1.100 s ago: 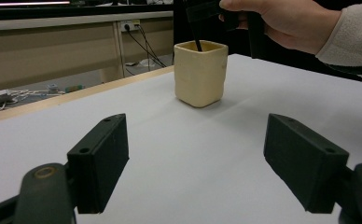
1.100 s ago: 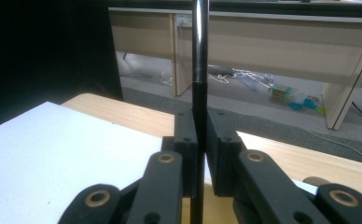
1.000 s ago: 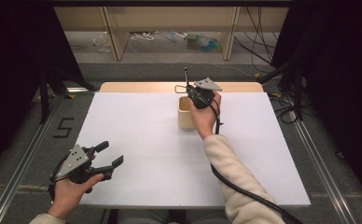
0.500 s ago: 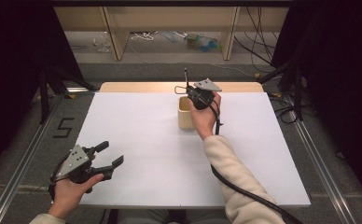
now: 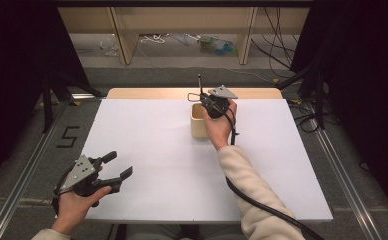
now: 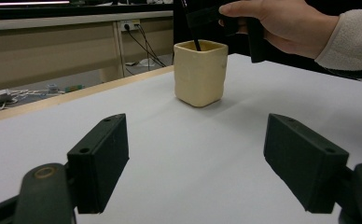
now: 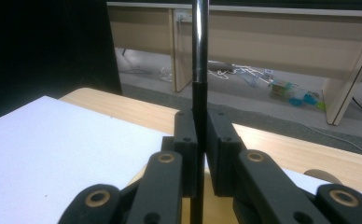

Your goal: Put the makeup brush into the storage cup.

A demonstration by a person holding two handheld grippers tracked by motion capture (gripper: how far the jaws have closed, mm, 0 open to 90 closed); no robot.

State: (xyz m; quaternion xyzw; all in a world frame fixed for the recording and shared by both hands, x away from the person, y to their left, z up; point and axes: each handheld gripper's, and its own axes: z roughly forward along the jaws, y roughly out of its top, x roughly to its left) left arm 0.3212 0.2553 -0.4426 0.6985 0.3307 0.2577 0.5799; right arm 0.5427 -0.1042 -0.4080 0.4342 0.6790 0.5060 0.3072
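A cream square cup stands on the white sheet at the middle back of the table; in the left gripper view the cup is straight ahead. My right gripper hovers over the cup's rim, shut on a thin upright rod. The rod is black below and shiny above, clamped between the pads of the right gripper. Its lower end dips into the cup. My left gripper rests at the near left corner, open with nothing between its jaws.
The white sheet covers most of the table, leaving a wooden strip along the back edge. Metal rails run along both sides. Beyond the table stand wooden shelf legs, with cables and small items on the floor.
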